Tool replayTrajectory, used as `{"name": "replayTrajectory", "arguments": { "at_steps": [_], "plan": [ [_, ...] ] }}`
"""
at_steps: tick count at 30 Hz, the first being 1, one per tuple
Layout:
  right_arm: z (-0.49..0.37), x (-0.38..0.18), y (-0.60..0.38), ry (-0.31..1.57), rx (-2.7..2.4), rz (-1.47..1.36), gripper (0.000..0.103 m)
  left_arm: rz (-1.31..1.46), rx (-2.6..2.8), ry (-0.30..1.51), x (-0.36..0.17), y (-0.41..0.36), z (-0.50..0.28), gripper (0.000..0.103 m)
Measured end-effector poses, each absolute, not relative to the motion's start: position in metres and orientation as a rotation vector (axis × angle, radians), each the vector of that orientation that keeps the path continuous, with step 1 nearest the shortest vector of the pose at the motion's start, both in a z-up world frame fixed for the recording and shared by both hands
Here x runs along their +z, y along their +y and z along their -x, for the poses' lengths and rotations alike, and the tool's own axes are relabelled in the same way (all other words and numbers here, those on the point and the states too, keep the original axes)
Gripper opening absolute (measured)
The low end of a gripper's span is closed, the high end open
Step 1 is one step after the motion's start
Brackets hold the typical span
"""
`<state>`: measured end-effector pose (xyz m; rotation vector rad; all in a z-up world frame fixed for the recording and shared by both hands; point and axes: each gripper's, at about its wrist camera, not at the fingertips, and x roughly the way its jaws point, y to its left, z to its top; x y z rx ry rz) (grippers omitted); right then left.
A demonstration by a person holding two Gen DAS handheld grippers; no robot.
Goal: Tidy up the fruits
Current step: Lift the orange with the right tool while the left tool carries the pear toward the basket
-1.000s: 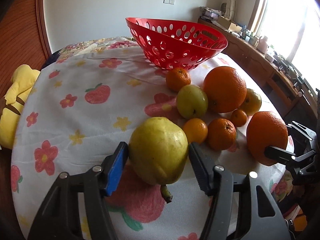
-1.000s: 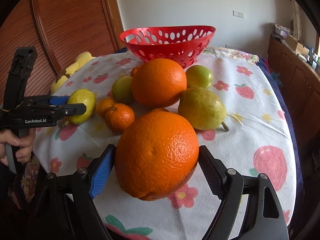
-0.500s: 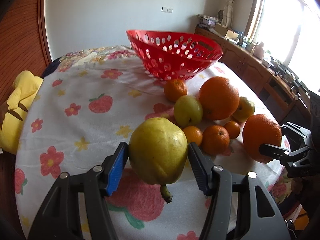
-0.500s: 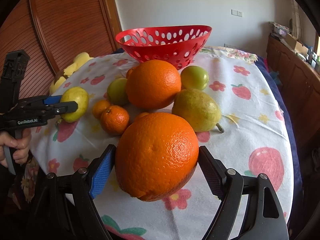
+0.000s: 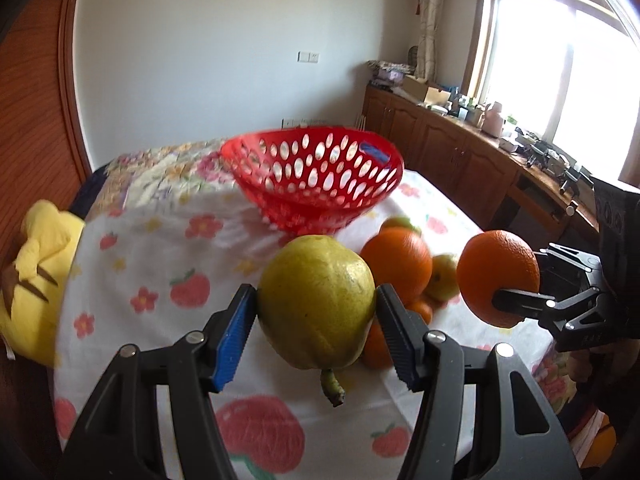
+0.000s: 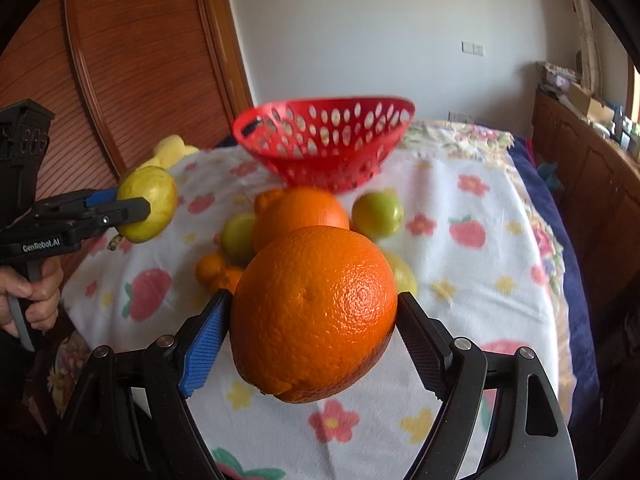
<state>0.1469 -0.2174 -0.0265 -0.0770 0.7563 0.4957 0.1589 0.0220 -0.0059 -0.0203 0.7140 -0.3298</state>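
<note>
My left gripper (image 5: 316, 336) is shut on a yellow-green pear (image 5: 316, 308), stem down, held above the table; the pear also shows in the right wrist view (image 6: 150, 208). My right gripper (image 6: 312, 348) is shut on a large orange (image 6: 314, 320), also lifted; the orange shows in the left wrist view (image 5: 498, 278) at the right. The red perforated basket (image 5: 316, 178) stands empty at the table's far side, beyond both grippers (image 6: 324, 144). Another large orange (image 6: 300, 212), green-yellow fruits (image 6: 378, 210) and small tangerines (image 6: 210, 268) lie between the grippers and the basket.
The round table has a white flowered cloth (image 5: 160, 272). A yellow plush toy (image 5: 32, 280) lies at its left edge. Wooden cabinets with clutter (image 5: 480, 148) run along the right wall under a window. A wooden door (image 6: 140, 60) is behind left.
Both grippers have lifted their fruit off the table and risen. The view now tilts up and the basket sits lower in both views.
</note>
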Motion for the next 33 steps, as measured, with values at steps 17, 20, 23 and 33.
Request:
{"name": "replayTrajectory", "arguments": {
  "at_steps": [17,20,23,33],
  "plan": [
    [-0.211,0.041,-0.193,0.576,0.587,0.141,0.084,0.004,-0.333,0.647,0.024,0.016,-0.239,0.06],
    [-0.223,0.042,-0.187,0.569,0.598,0.143,0.084,0.009,-0.333,0.652,0.024,0.016,-0.254,0.06],
    [-0.237,0.041,-0.183,0.567,0.605,0.14,0.084,-0.004,-0.328,0.655,0.024,0.012,-0.27,0.06],
    [-0.284,0.036,-0.173,0.579,0.598,0.176,0.084,-0.05,-0.326,0.733,-0.001,-0.01,-0.313,0.06]
  ]
}}
